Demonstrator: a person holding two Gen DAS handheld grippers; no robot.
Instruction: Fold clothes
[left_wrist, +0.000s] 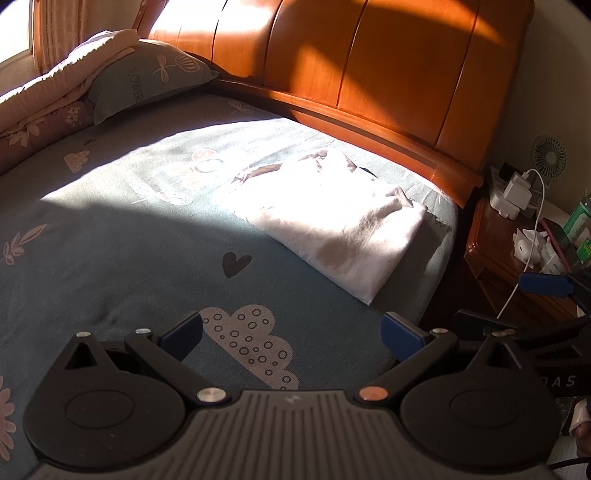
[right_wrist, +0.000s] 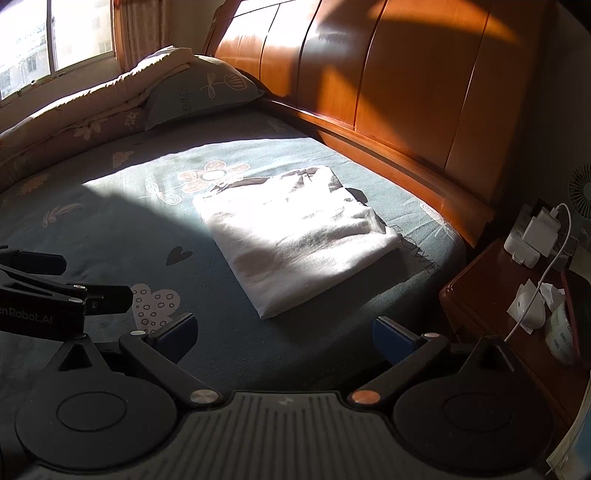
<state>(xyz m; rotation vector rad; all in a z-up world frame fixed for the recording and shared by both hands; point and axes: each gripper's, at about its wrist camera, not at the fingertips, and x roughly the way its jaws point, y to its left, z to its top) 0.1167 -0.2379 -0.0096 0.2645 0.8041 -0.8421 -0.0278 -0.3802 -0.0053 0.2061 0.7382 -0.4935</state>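
A white garment (left_wrist: 332, 218) lies folded into a flat rectangle on the teal patterned bed sheet (left_wrist: 110, 240), partly in bright sunlight; it also shows in the right wrist view (right_wrist: 295, 240). My left gripper (left_wrist: 291, 334) is open and empty, above the sheet, short of the garment's near corner. My right gripper (right_wrist: 284, 334) is open and empty, just before the garment's near edge. The right gripper's fingers (left_wrist: 543, 284) show at the right edge of the left wrist view. The left gripper's fingers (right_wrist: 107, 297) show at the left in the right wrist view.
A wooden headboard (left_wrist: 369, 74) runs along the far side. A pillow (left_wrist: 147, 81) and a rolled quilt (left_wrist: 48, 92) lie at the far left. A wooden nightstand (right_wrist: 498, 295) at the right holds chargers, a cable, a small fan (left_wrist: 548, 153) and bottles.
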